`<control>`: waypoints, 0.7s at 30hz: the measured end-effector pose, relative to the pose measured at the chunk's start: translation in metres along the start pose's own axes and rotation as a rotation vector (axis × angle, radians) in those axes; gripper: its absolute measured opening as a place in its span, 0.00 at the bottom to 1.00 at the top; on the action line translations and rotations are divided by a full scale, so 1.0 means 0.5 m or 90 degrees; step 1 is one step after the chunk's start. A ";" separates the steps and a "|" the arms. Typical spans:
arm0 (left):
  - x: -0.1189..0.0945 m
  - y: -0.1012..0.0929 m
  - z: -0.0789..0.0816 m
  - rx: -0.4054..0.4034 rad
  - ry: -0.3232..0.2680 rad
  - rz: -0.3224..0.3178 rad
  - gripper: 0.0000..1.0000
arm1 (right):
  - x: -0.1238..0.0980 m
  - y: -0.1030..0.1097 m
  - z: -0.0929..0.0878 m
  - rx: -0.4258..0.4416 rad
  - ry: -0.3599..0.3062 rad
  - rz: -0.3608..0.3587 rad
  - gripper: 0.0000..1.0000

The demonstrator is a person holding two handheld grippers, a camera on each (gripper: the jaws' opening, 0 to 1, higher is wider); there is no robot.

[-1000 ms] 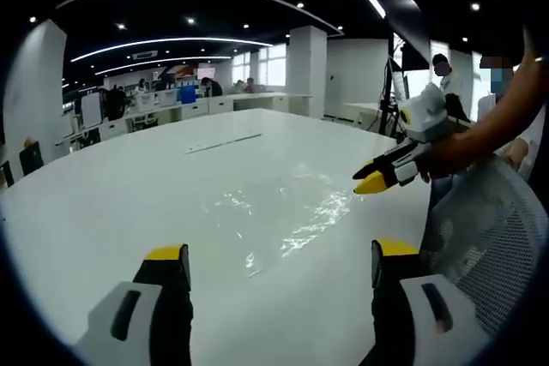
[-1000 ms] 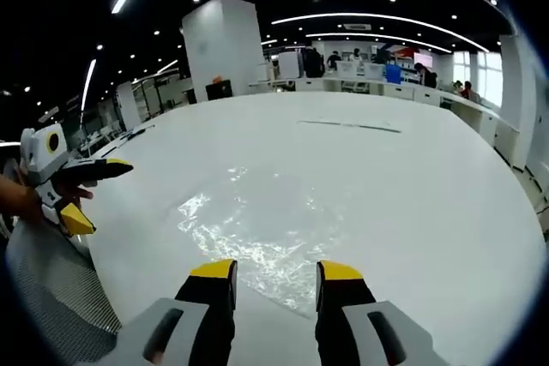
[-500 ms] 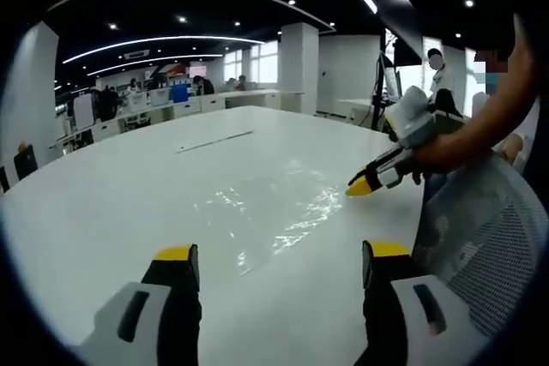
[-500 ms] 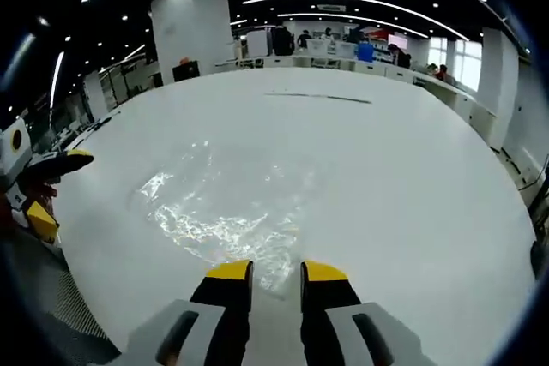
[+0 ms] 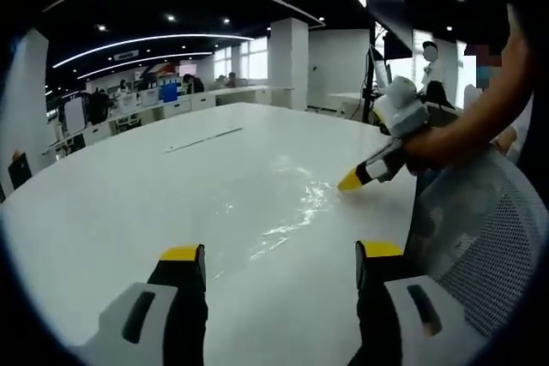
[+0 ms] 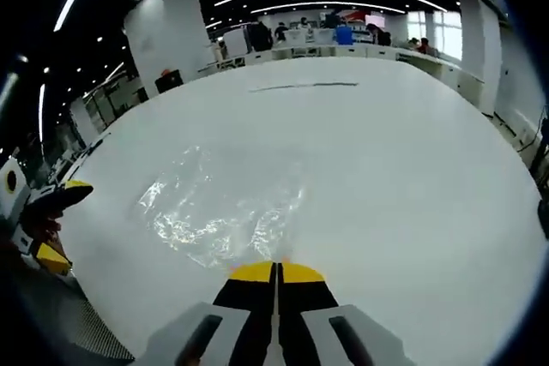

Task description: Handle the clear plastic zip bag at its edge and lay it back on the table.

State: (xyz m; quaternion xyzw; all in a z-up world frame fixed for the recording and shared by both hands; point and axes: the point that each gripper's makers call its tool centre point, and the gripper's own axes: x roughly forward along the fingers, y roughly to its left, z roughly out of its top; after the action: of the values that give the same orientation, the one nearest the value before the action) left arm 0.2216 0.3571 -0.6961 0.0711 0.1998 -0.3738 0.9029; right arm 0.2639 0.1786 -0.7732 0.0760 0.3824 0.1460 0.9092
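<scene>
With its yellow tips pressed flat together, the right gripper sits right at the near edge of the clear plastic zip bag. Whether there's actually bag film pinched between the jaws I honestly can't tell, the plastic is too see-through at that spot. From the tips the bag spreads away and off to the left, crinkled and shiny, lying on the white table. Far beyond it there's a thin dark strip lying on the tabletop.

In the left gripper view, the left gripper has its jaws wide apart with nothing between them, hovering over the table's near part. The bag is ahead of the jaws and a bit right, just a glossy patch on the white. The right gripper pokes in from the right, held by a person's hand, its tip down at the bag's edge. A mesh chair back sits right of the jaws.
</scene>
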 end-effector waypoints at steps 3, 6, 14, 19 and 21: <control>0.005 -0.019 0.007 0.028 0.003 -0.017 0.69 | -0.006 0.010 0.004 -0.005 -0.005 0.003 0.00; 0.013 -0.040 0.010 0.058 0.010 -0.033 0.66 | -0.014 0.034 0.008 0.027 -0.010 0.018 0.00; 0.061 -0.099 -0.009 0.123 0.044 -0.076 0.56 | -0.025 0.085 0.011 0.062 -0.012 0.057 0.00; 0.086 -0.119 -0.032 0.163 0.077 -0.093 0.53 | -0.032 0.119 0.011 0.067 -0.008 0.079 0.00; 0.095 -0.121 -0.035 0.175 0.083 -0.094 0.51 | -0.037 0.132 0.013 0.077 -0.011 0.091 0.00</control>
State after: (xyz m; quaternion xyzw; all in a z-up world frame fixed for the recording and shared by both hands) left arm 0.2039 0.2884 -0.7306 0.2032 0.2098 -0.4574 0.8399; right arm 0.2429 0.2349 -0.7397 0.1589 0.3765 0.1867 0.8934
